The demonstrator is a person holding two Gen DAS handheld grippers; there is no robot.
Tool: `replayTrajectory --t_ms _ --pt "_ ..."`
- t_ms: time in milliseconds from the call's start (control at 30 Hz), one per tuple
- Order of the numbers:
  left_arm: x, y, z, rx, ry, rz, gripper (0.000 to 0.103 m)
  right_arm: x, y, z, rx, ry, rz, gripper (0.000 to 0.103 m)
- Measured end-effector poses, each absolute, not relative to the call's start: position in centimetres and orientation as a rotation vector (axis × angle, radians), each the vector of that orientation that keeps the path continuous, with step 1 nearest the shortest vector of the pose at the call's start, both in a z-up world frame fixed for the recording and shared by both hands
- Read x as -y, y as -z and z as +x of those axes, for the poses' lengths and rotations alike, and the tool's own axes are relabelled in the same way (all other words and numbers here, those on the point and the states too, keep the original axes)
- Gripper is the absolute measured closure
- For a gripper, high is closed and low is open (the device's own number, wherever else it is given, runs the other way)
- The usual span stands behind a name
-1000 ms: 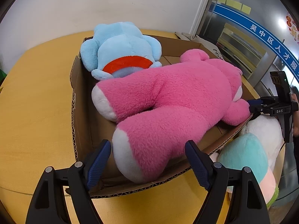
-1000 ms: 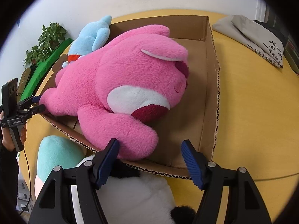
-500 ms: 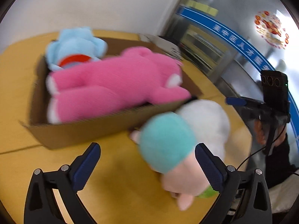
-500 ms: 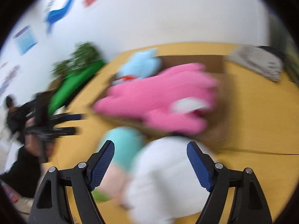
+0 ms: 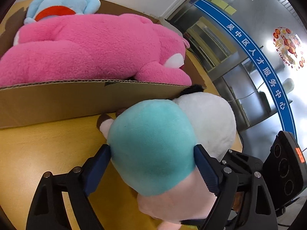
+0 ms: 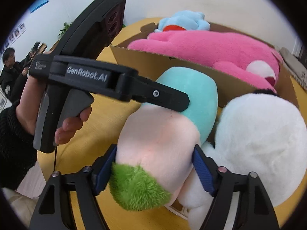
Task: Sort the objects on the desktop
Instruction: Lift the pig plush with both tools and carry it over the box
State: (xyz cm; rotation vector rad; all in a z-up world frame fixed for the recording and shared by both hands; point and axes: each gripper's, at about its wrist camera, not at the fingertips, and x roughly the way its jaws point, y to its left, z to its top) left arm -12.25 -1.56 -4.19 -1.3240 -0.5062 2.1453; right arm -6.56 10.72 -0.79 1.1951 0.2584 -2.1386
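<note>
Teal-pink plush squeezed by both tongs.

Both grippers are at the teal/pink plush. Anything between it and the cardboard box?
Yes. The box's near wall stands between the teal and pink plush and the interior, and the pink bear fills most of the box. The white plush presses against its side.

A public service office or lobby is being shown. A blue banner with Chinese characters is being displayed across glass doors, beside a festive red window decal. White walls with posters, a potted plant and bystanders are being seen around a yellow round table.
</note>
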Motion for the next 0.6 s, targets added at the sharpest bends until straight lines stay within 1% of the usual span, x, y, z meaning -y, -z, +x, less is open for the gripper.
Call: replayTrajectory --t_ms 67,200,300,433,467,500,600 --pt "1.7 3.3 -10.8 0.473 -2.175 -1.306 0.014 -10.6 0.5 -5.7 -0.237 2.109 1.166 0.033" --pt "2.9 2.9 -9.0 0.481 -2.178 -1.277 0.013 -10.8 0.9 -4.8 -0.188 2.079 1.167 0.032" --pt "3.8 3.8 -9.3 0.515 -2.201 -1.298 0.012 -10.7 1.2 -4.6 -0.179 2.091 1.181 0.025" --pt "3.1 5.5 -10.2 0.569 -2.135 -1.315 0.012 -10.0 1.7 -4.8 -0.212 2.101 1.203 0.023" --pt "3.0 5.4 -10.2 0.575 -2.136 -1.308 0.016 -10.0 1.7 -4.8 -0.212 2.107 1.200 0.026" --pt "3.0 5.3 -10.2 0.582 -2.136 -1.301 0.021 -10.0 1.8 -4.7 -0.212 2.113 1.197 0.030" --pt "2.7 5.0 -10.1 0.597 -2.140 -1.279 0.029 -11.0 1.2 -4.9 -0.139 2.132 1.162 0.036"
